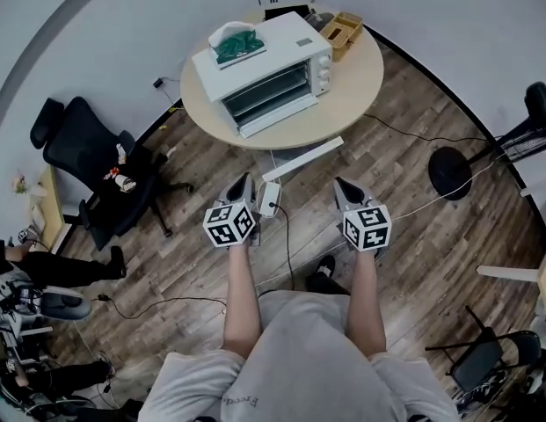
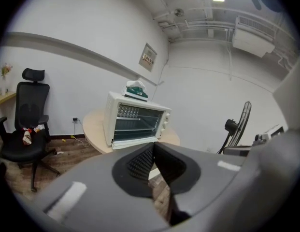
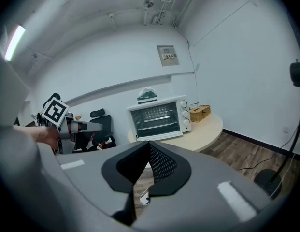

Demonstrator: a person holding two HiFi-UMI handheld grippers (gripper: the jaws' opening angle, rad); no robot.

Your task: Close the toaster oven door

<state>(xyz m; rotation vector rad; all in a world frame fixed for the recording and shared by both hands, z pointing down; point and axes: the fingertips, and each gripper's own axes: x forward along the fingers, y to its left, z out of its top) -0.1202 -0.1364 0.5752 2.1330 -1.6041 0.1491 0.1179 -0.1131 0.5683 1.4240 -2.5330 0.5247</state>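
Table (image 1: 360, 77) is occupied by the toaster oven (image 1: 264, 60), door (image 1: 271, 123) noted open; closing is not begun, left gripper (image 1: 243, 181) and right gripper (image 1: 341, 184) being held pinched together, empty, well short of the toaster oven.

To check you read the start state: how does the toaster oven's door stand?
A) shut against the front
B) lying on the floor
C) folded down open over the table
C: the toaster oven shows its bare racks, and its door lies folded down over the table.
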